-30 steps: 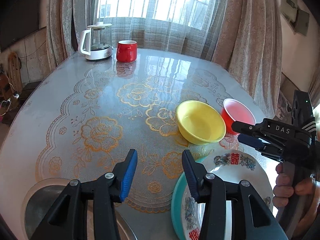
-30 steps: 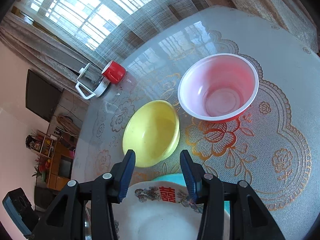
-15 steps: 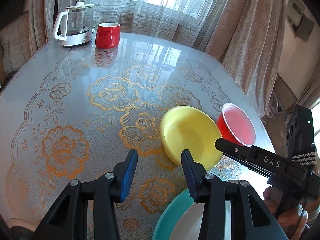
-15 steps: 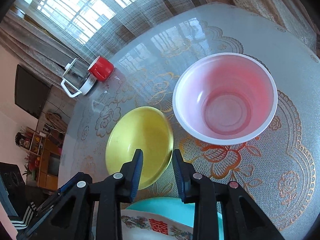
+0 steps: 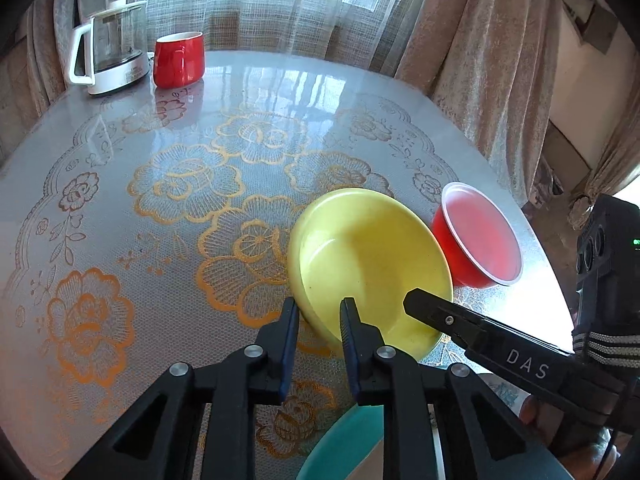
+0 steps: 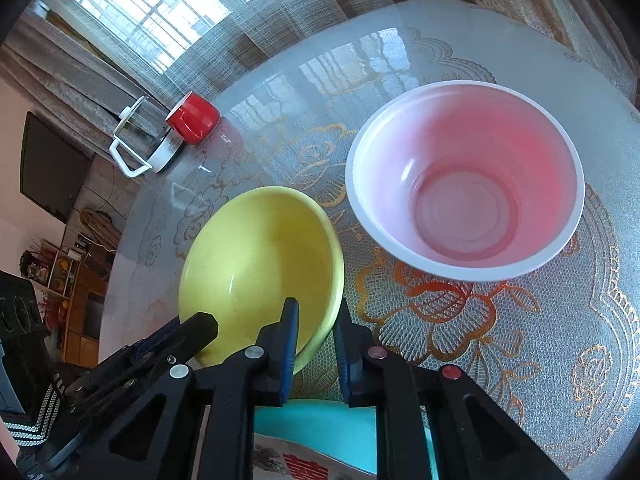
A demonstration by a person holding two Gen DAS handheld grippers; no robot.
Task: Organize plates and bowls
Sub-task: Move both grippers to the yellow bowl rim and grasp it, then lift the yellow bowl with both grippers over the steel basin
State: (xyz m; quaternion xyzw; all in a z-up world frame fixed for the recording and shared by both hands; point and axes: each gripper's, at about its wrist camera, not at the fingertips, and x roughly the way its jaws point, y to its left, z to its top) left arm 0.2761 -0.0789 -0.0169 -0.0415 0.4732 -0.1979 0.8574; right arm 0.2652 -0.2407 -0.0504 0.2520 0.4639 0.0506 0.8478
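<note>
The yellow bowl sits at the centre right of the left wrist frame on the lace-patterned tabletop, tilted, with the red bowl just beside it to the right. The left gripper straddles the yellow bowl's near rim, its jaws closing on it. The right gripper is clenched on the same bowl's rim at the lower centre of its own frame. A teal plate lies at the bottom edge.
</note>
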